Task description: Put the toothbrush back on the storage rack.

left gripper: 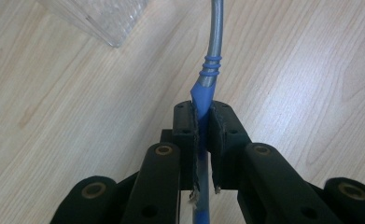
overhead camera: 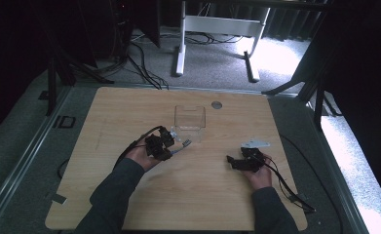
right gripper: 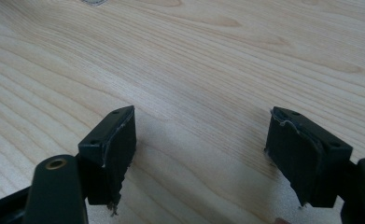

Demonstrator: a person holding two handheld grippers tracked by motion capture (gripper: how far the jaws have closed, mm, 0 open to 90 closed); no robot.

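The table [left gripper: 77,116] is smooth, pale wood. The tool [left gripper: 207,86] has a dull grey metal stem and a blue rubbery handle. The box [left gripper: 101,16] is clear, shiny plastic.

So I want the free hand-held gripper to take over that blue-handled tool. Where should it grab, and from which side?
Probably the bare metal shaft beyond the ribbed blue collar, approached from the side across its length. The left hand-held gripper already pinches the blue handle, so only the slim, curved shaft is free; the right hand-held gripper is open.

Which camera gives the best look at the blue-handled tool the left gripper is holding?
The left gripper view: the blue-handled tool sits clamped between the left gripper pads, its metal shaft running upward. The high view shows it small and dim beside the clear container.
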